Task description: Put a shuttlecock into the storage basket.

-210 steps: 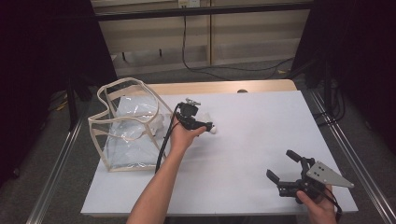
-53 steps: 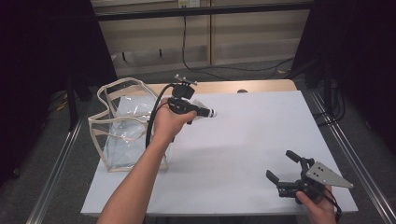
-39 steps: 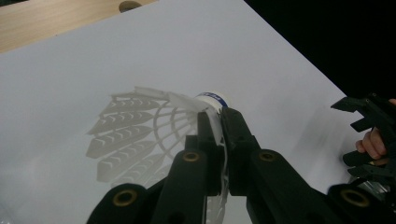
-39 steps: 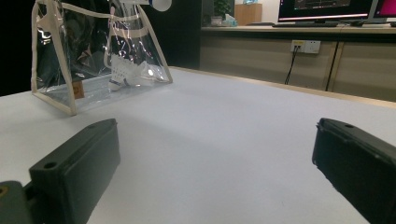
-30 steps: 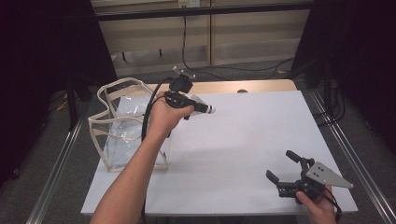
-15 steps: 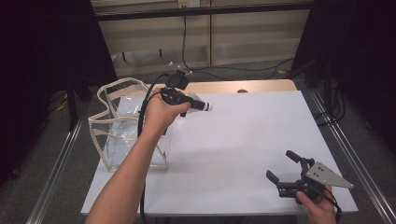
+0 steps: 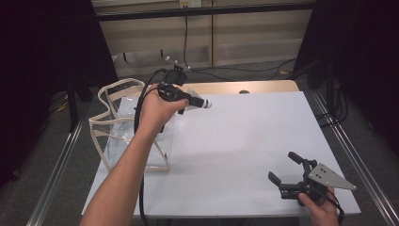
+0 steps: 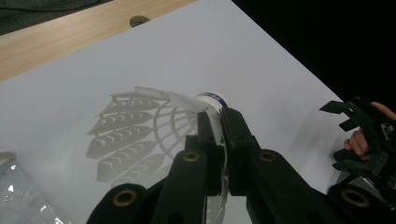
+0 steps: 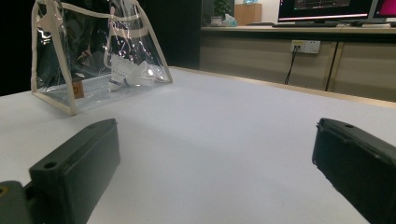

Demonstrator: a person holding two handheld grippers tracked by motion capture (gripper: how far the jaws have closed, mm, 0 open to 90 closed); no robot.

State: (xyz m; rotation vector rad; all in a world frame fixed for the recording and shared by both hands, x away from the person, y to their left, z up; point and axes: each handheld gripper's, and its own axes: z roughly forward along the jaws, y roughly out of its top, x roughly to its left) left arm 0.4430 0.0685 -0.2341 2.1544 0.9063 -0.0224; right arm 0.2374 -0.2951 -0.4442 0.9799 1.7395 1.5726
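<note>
A white feathered shuttlecock [image 8: 140,133] with a blue-banded cork tip [image 8: 212,99] hangs above the white table [image 7: 244,136]. My left gripper [image 8: 217,119] is shut on the edge of its feather skirt. In the high view the left gripper [image 7: 194,100] is held in the air beside the top of a clear plastic bag [image 7: 127,134] with cream trim, and the shuttlecock [image 7: 205,103] points right. My right gripper [image 7: 288,168] rests at the table's front right, open and with nothing between its fingers; its jaws stand wide apart in the right gripper view [image 9: 210,172].
The clear bag [image 9: 98,60] stands upright at the table's left with white items inside. A wooden strip [image 7: 263,87] runs along the far edge. Metal rails [image 7: 346,141] flank the table. Cables trail on the floor behind.
The left gripper has lifted the shuttlecock off the table and drifted slightly up and left toward the bag. The right gripper has stayed put.
</note>
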